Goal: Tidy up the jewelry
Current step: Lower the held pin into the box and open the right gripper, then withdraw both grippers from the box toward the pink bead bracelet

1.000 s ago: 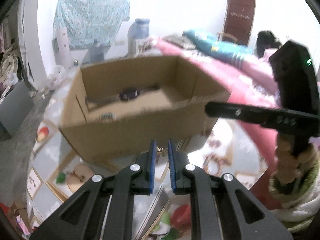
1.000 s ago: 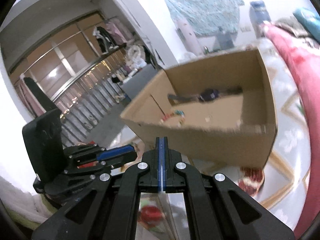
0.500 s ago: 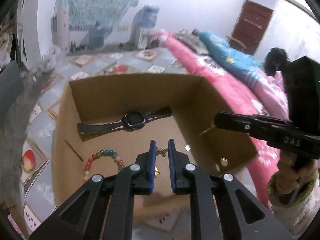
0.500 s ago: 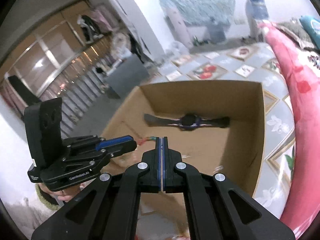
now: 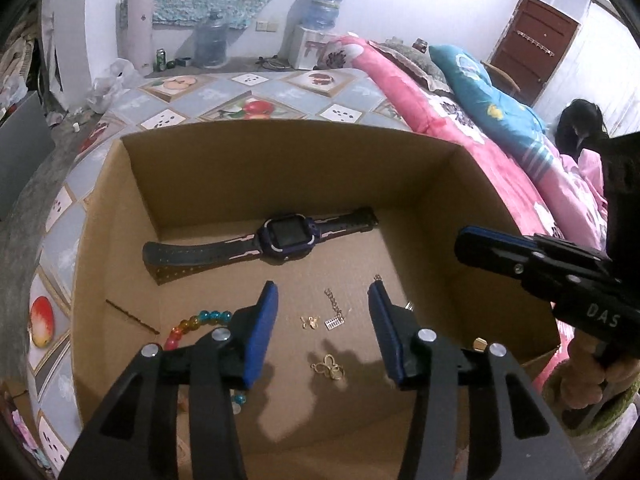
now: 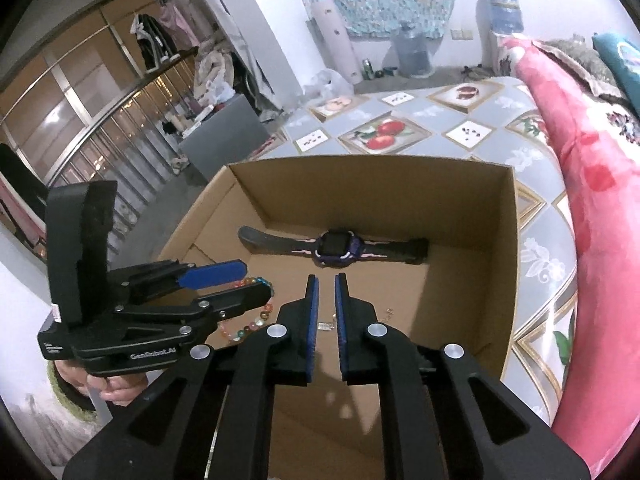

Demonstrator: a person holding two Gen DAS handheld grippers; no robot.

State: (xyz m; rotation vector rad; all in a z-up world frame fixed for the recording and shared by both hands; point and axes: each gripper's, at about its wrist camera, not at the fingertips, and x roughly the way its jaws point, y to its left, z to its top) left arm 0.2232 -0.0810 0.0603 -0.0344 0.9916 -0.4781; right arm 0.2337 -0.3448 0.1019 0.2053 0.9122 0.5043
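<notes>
An open cardboard box (image 5: 260, 176) holds a dark purple smartwatch (image 5: 286, 238) at the back. A coloured bead bracelet (image 5: 200, 320) lies at its left. Small gold charms (image 5: 329, 367) and a short chain (image 5: 333, 308) lie on its floor. My left gripper (image 5: 323, 292) hangs over the charms. Its jaws are opening and nothing is between them. My right gripper (image 6: 326, 283) points into the box (image 6: 508, 264) in front of the watch (image 6: 338, 248). Its jaws are opening to a narrow gap, with nothing gripped. It enters the left wrist view from the right, right gripper (image 5: 466, 242).
The box stands on a fruit-patterned mat (image 5: 248, 110) beside a pink quilt (image 5: 460, 120). In the right wrist view the left gripper (image 6: 256, 280) is at the box's left, over the bracelet (image 6: 256, 320). A grey cabinet (image 6: 224, 136) and clutter stand beyond.
Both grippers came from in front of the box to above its inside. The left jaws opened and the gold charm they held now lies on the box floor. The right jaws parted slightly.
</notes>
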